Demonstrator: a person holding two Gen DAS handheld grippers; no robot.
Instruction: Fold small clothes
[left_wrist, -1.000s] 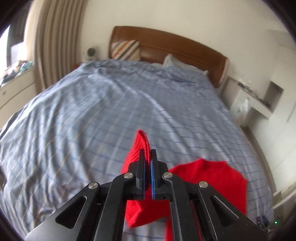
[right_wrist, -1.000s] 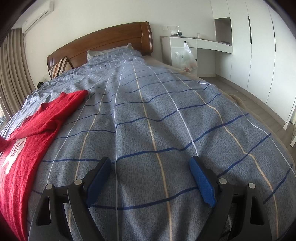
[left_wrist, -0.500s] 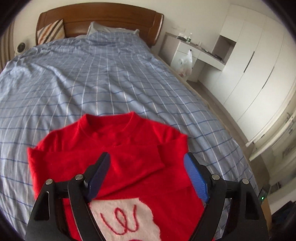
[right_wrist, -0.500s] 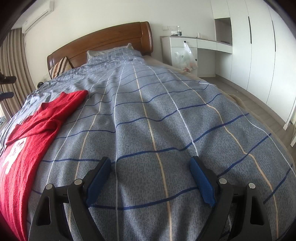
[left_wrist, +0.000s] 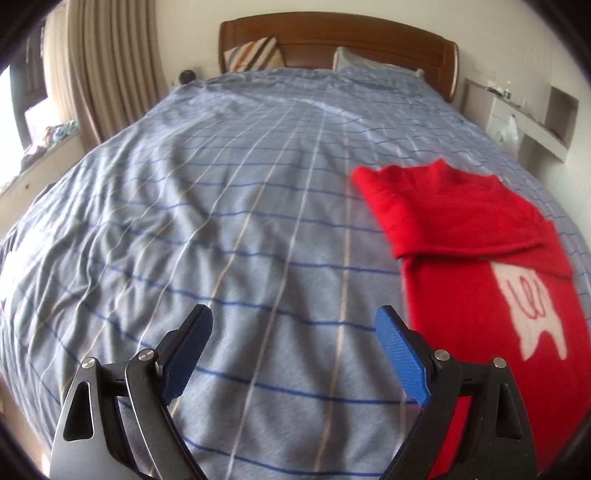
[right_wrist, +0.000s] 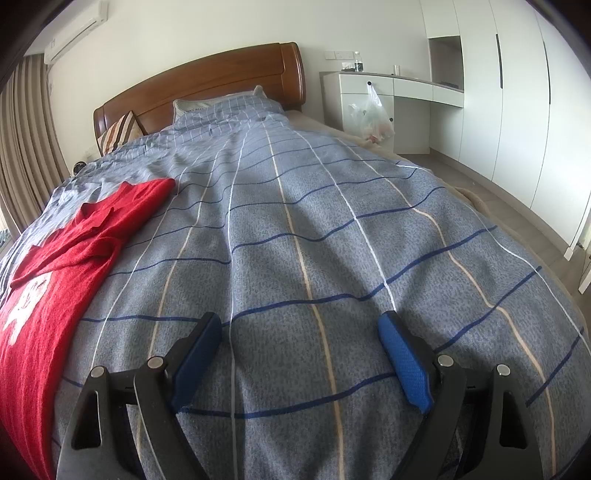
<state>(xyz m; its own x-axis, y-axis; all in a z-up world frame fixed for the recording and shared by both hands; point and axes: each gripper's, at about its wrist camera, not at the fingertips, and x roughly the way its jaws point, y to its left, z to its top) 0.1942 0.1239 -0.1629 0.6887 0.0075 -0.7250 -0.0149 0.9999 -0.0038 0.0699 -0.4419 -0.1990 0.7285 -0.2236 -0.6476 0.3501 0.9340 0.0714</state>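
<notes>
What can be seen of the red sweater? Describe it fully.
The red sweater is fuzzy knit with a white patch bearing red stitching on its front. It lies flat on the blue checked duvet, a sleeve folded across the chest, neckline toward the headboard. Neither gripper touches it.

A home bedroom is being shown. Most of both views is being filled by a wide bed (right_wrist: 332, 258) covered with a blue-grey checked duvet, backed by a curved wooden headboard (right_wrist: 207, 85) against which a striped cushion (left_wrist: 255, 53) and a pillow (left_wrist: 365, 61) are being propped. Long beige curtains (left_wrist: 110, 74) are being hung beside a window at one side. On the other side, white fitted wardrobes (right_wrist: 517, 92) and a built-in white desk (right_wrist: 388, 88) are being seen, and an air conditioner (right_wrist: 74, 31) is being carried high on the wall.
</notes>
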